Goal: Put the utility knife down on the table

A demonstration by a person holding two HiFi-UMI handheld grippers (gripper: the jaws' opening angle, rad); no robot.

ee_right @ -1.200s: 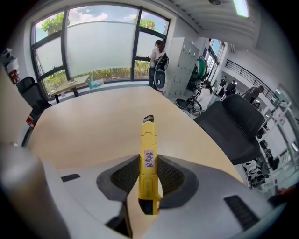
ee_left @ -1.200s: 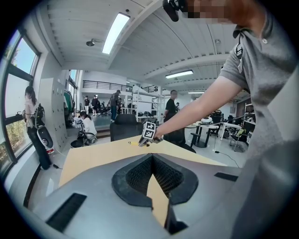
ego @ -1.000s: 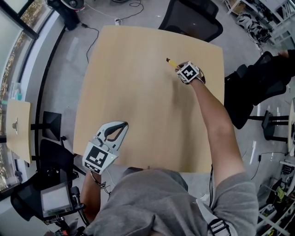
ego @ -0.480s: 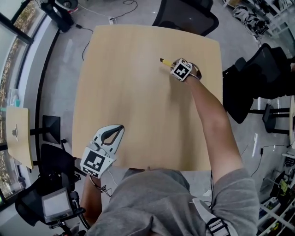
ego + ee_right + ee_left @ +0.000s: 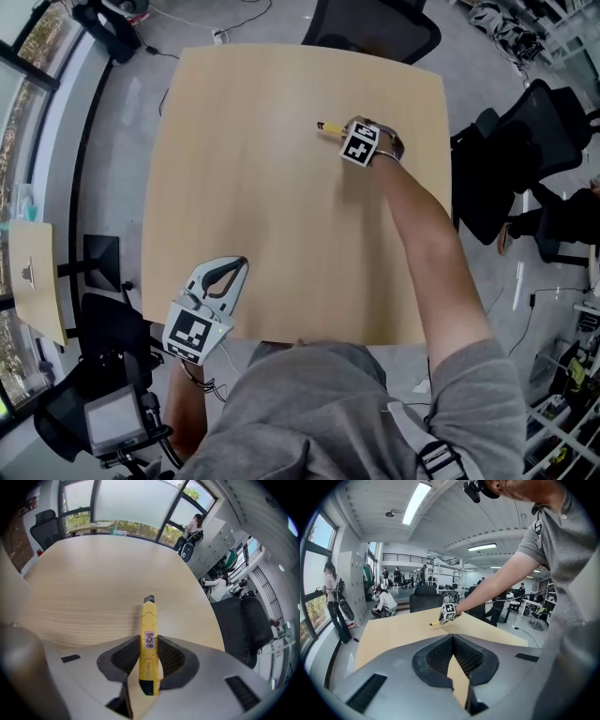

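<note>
Yellow knife (image 5: 148, 620) is sitting clamped in my right gripper (image 5: 148, 660), pointing out low over the far part of the table (image 5: 253, 187). I'm judging that I'm lowering it, and next I'm needing to lay it flat and part the jaws. I'm counting one knife, one table and two grippers, my left gripper (image 5: 453, 641) idling pinched together on nothing.

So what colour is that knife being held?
The utility knife is yellow, dark-tipped; clearest in the right gripper view.
</note>
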